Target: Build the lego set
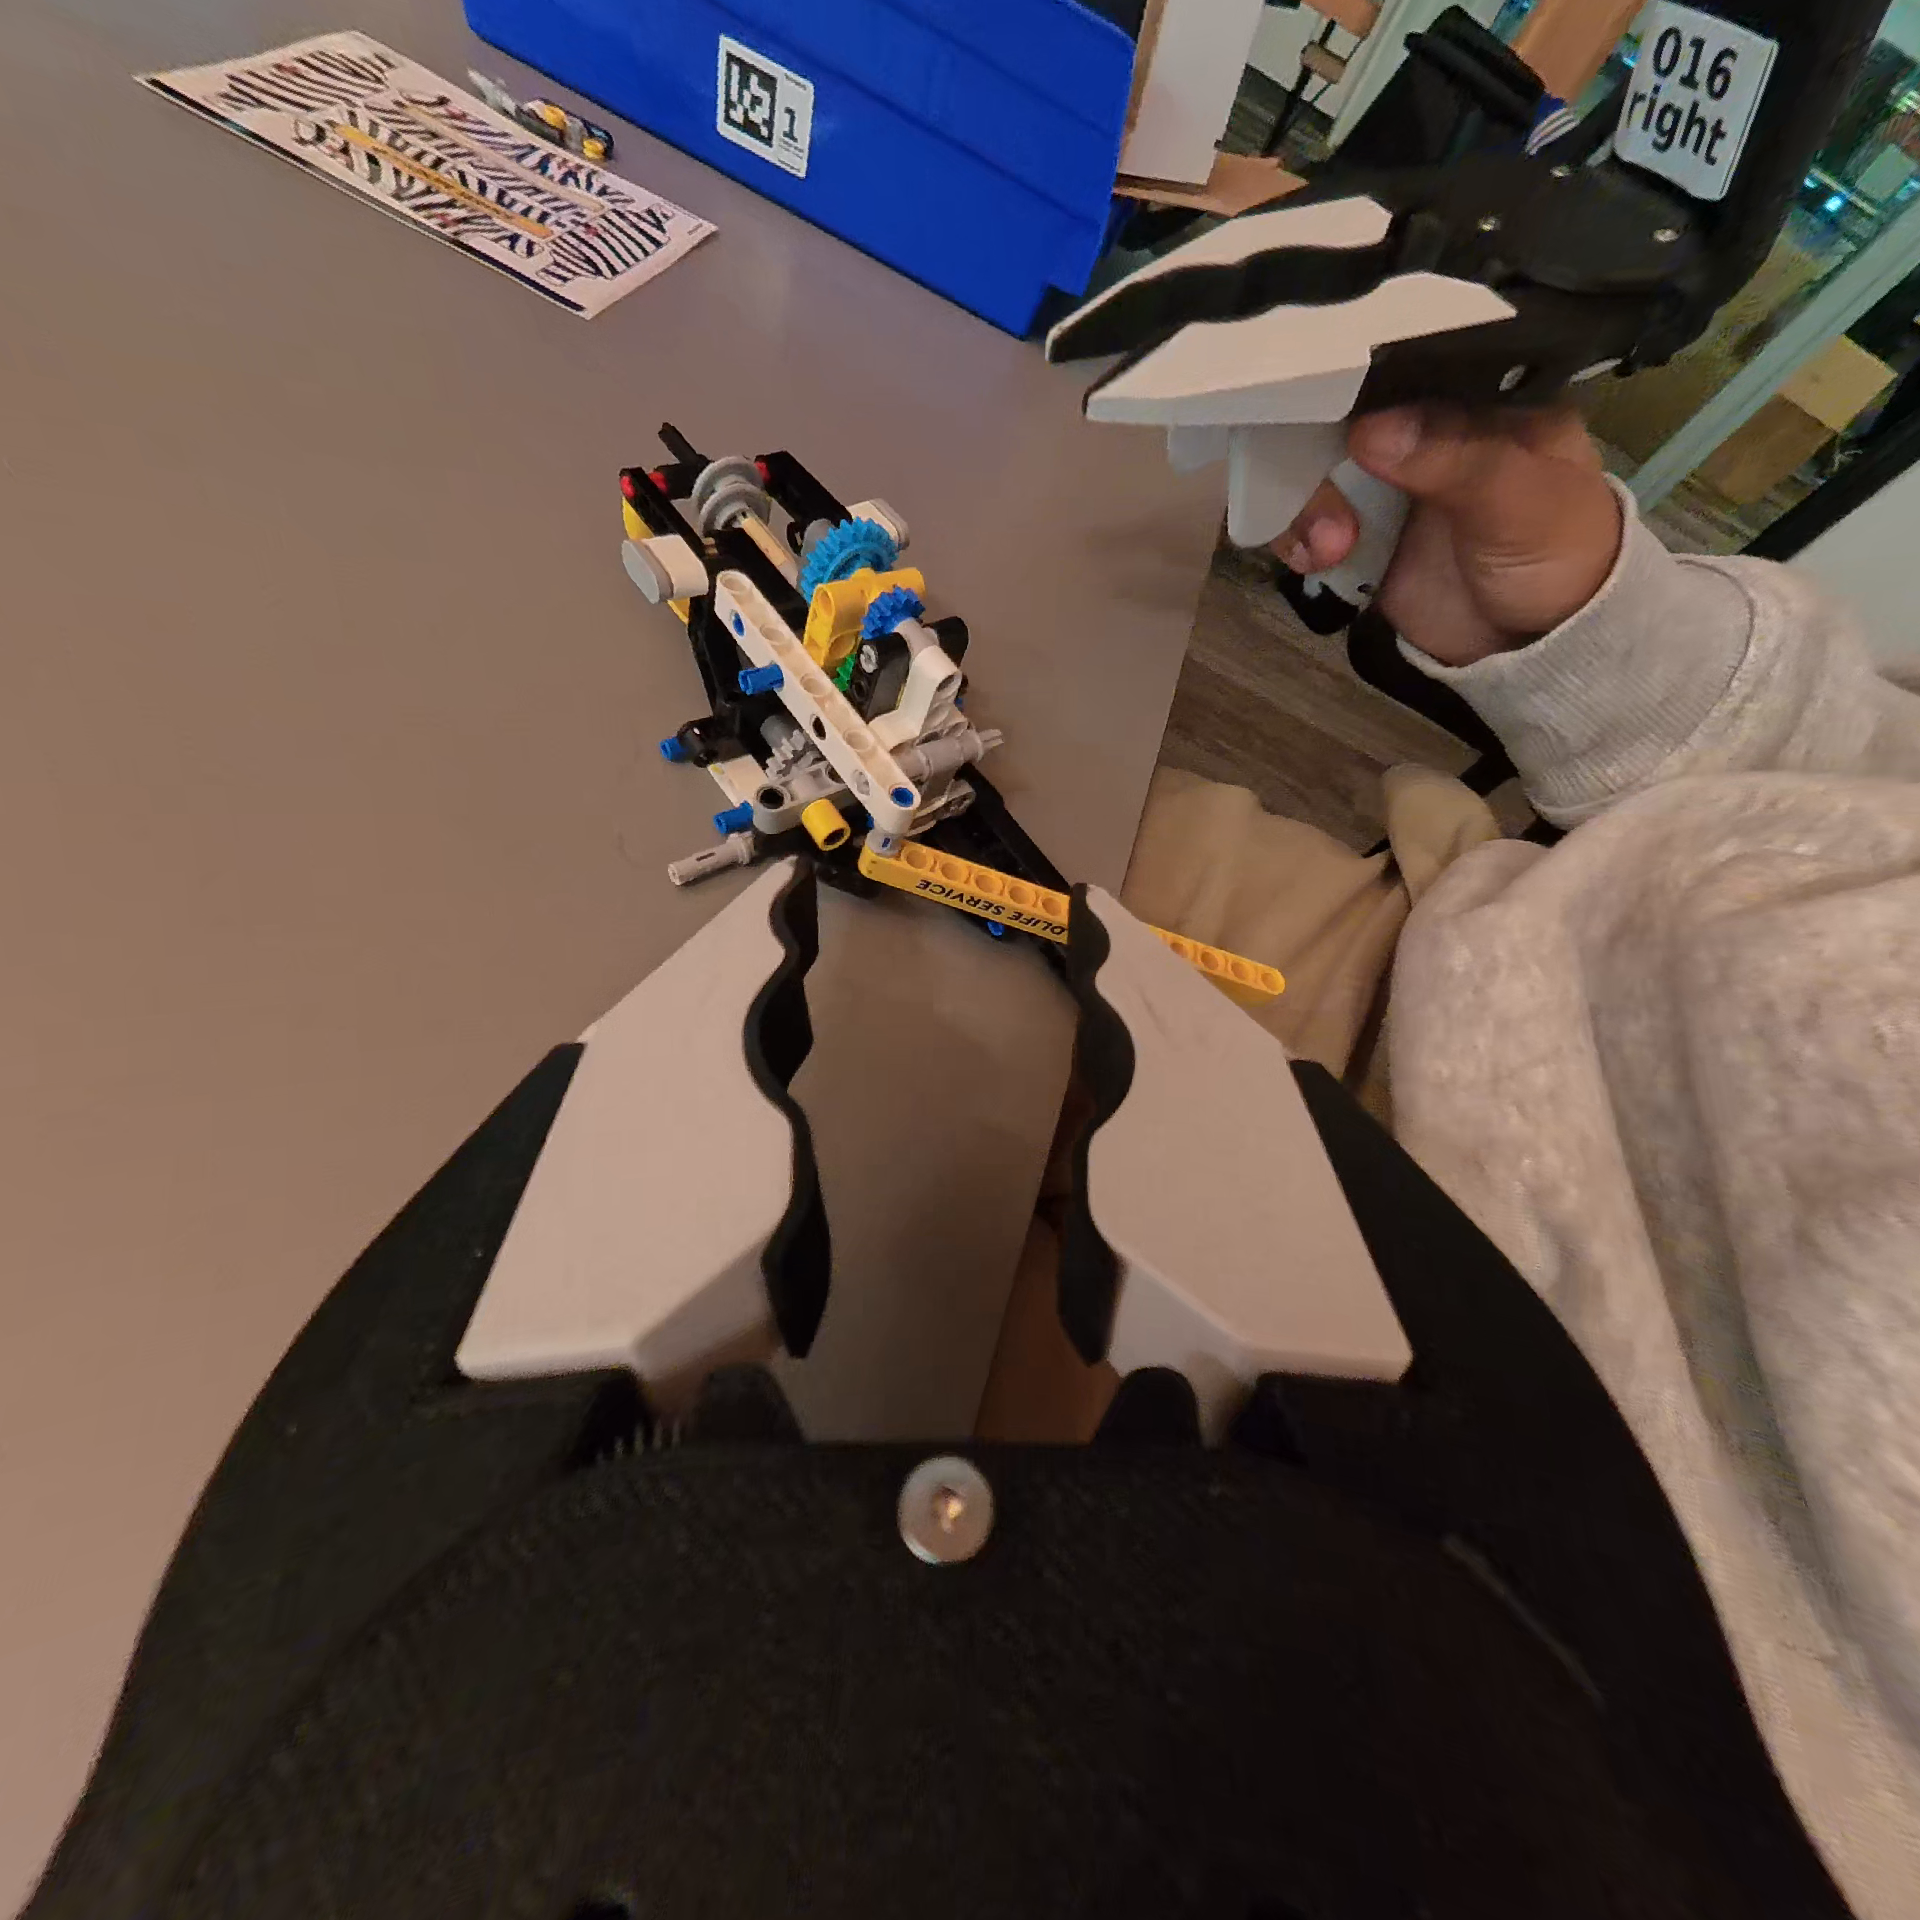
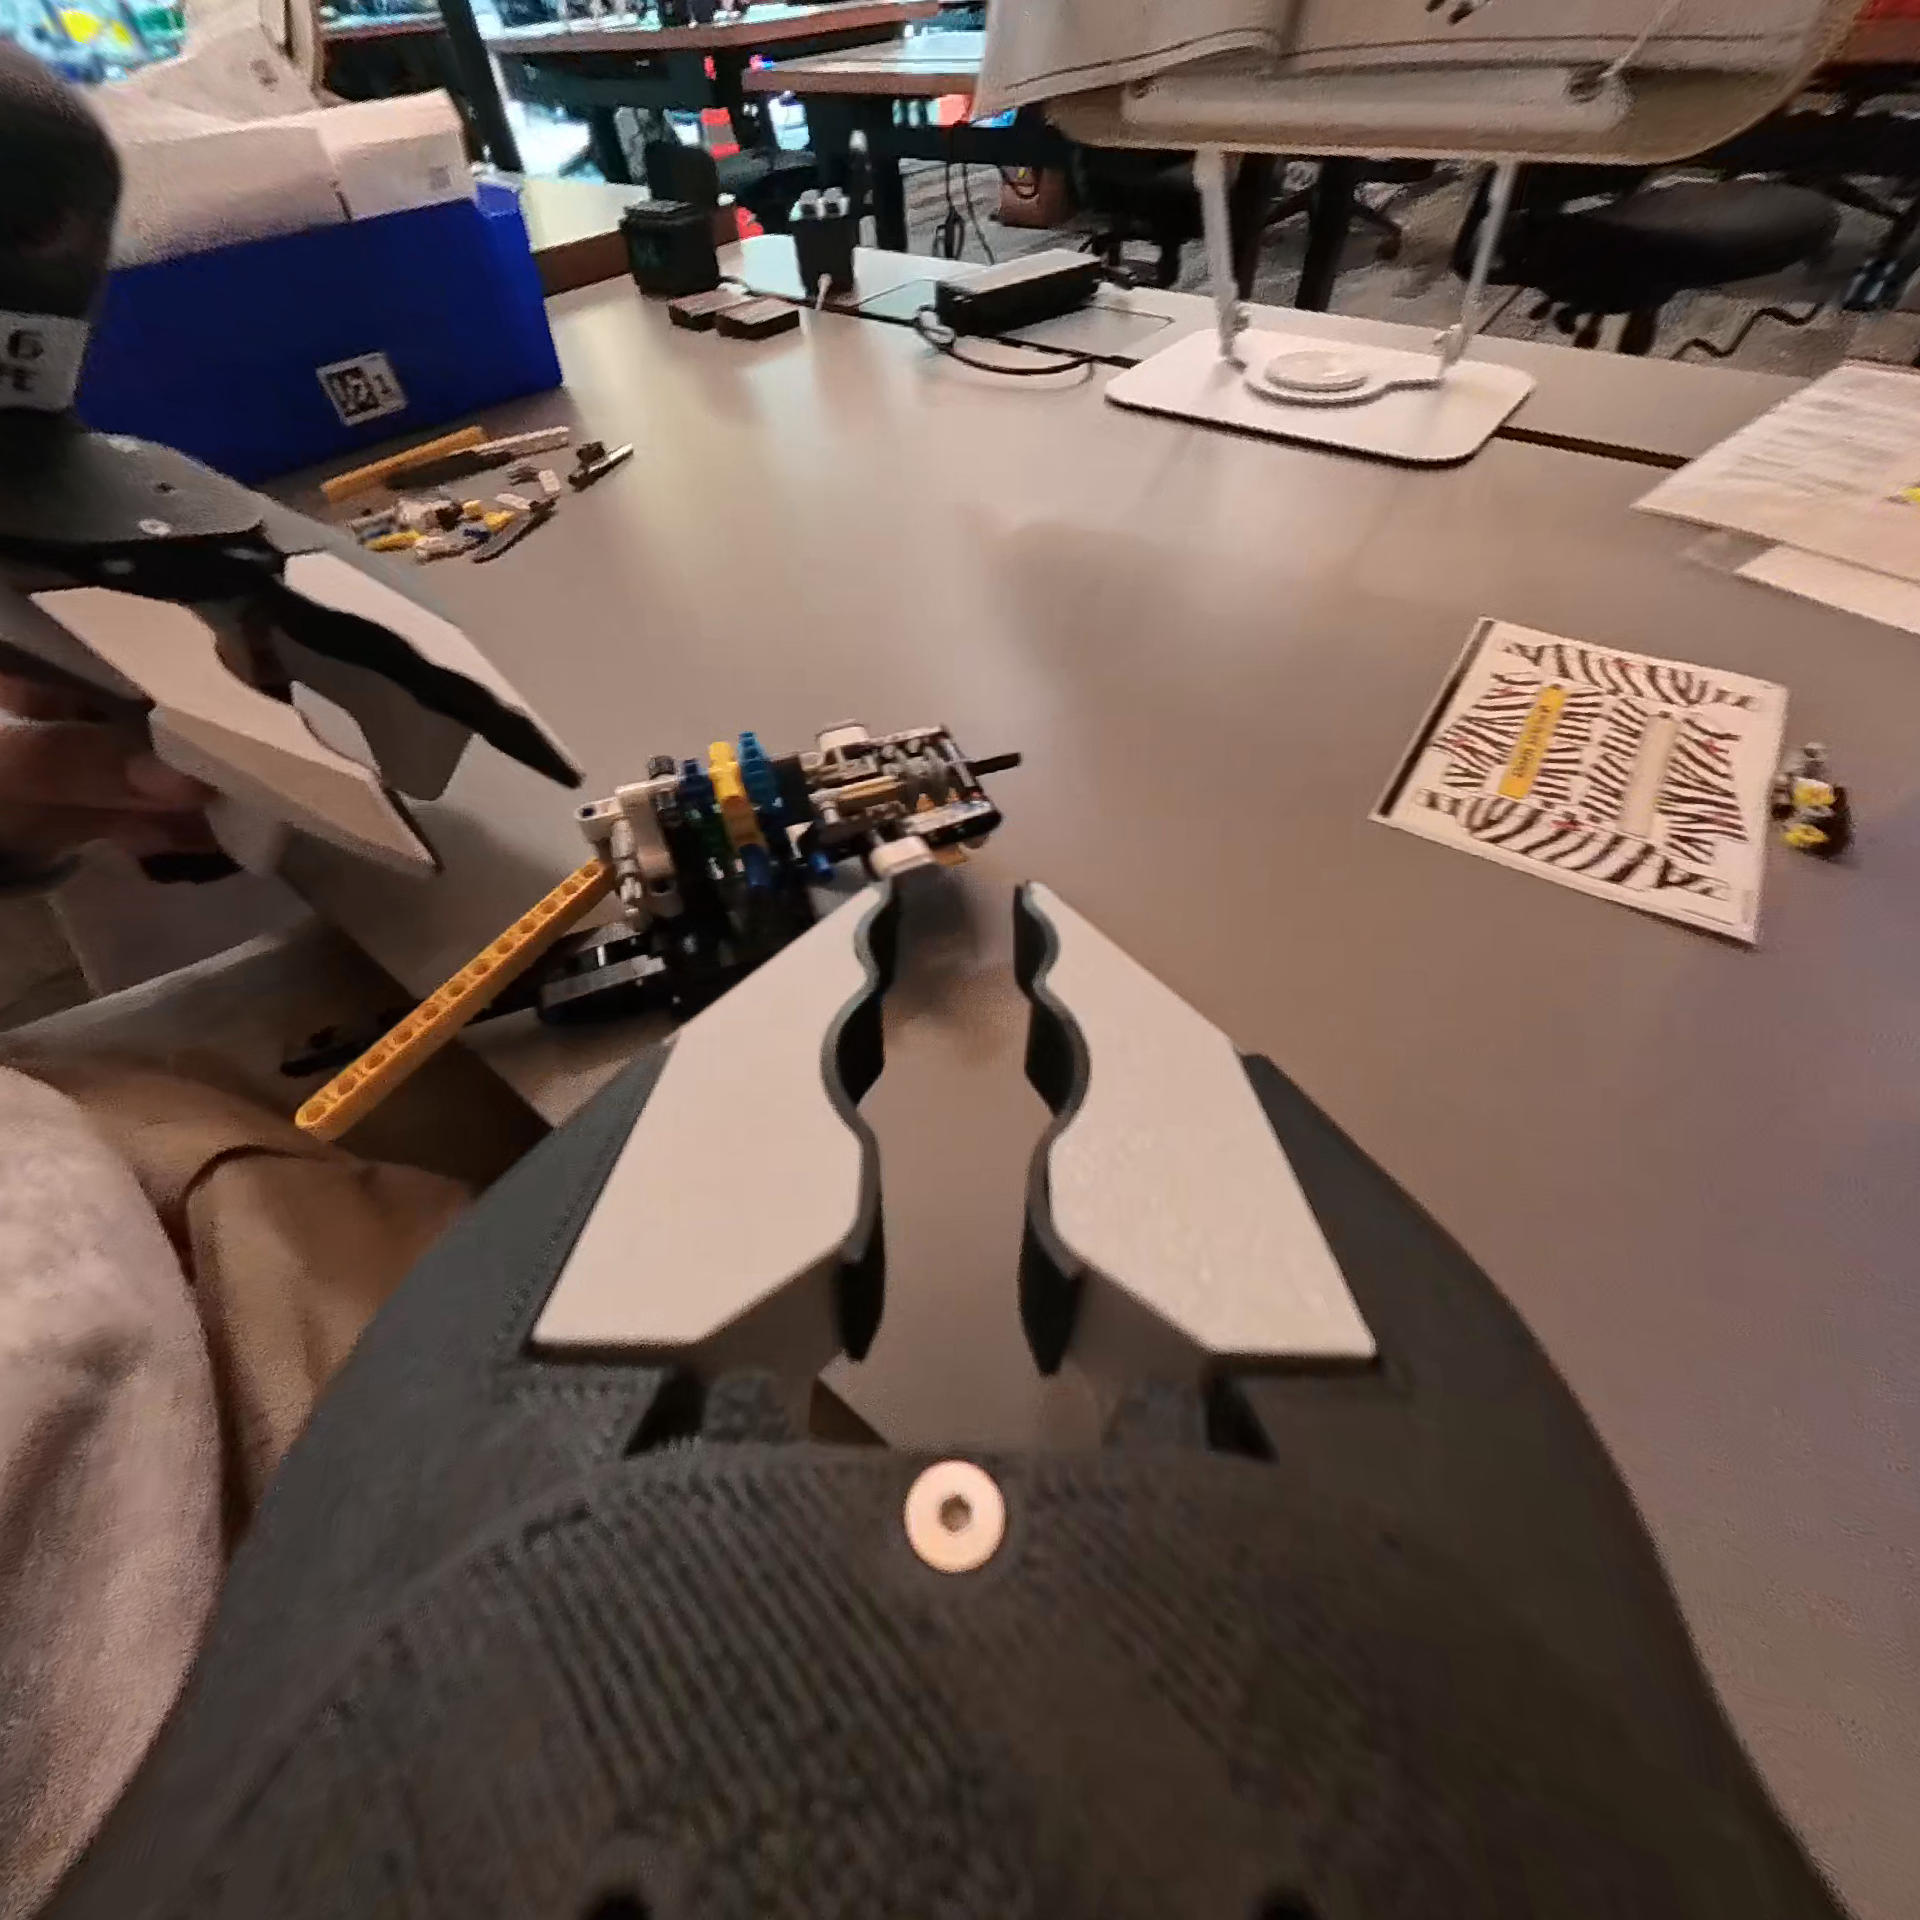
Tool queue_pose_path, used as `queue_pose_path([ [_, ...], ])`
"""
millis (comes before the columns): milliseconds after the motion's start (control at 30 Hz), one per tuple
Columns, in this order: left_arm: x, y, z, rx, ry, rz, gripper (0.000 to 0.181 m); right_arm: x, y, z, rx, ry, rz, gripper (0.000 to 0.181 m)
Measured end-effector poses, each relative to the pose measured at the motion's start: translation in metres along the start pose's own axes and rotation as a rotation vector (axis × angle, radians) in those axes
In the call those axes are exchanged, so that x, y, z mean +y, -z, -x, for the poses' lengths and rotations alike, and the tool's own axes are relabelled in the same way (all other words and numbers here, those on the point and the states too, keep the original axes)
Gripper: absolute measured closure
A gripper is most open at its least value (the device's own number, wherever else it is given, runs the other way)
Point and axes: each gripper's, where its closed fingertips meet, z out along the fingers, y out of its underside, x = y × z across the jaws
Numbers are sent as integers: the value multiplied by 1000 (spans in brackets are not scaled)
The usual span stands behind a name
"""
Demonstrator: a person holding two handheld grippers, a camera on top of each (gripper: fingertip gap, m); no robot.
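Note:
The partly built lego model [image 1: 810, 675], black, white, yellow and blue with gears, lies on the grey table near its edge; it also shows in the right wrist view [image 2: 790, 821]. A long yellow beam [image 1: 977, 894] sticks out from it past the table edge [image 2: 457, 997]. My left gripper [image 1: 935, 894] is open and empty, its tips just over the beam's inner end. My right gripper [image 2: 954, 902] is open and empty, its tips just short of the model's near side. In the left wrist view the right gripper [image 1: 1070, 374] hangs in the air to the model's right.
A blue bin [image 2: 312, 312] stands at the back with loose lego pieces [image 2: 457, 499] in front of it. A zebra-striped sticker sheet [image 2: 1579, 769] and a few small pieces [image 2: 1813, 800] lie to the right. A white monitor stand [image 2: 1320, 390] and papers [image 2: 1818, 468] sit farther back.

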Motion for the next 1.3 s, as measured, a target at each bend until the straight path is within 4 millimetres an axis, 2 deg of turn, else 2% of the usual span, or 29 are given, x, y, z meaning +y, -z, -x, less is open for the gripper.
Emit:
queue_pose_path([
  [100,-1,2,1,-12,-5,-14,135,-4,5,-8,-3,-57,-37,159],
  [200,-3,3,2,-6,11,-23,134,-7,6,-7,-31,-98,-65,158],
  [633,-6,5,5,32,86,-46,134,0,-3,0,-69,-99,-32,156],
  [1300,-7,6,6,23,91,-57,132,2,-5,5,-90,-103,-26,154],
])
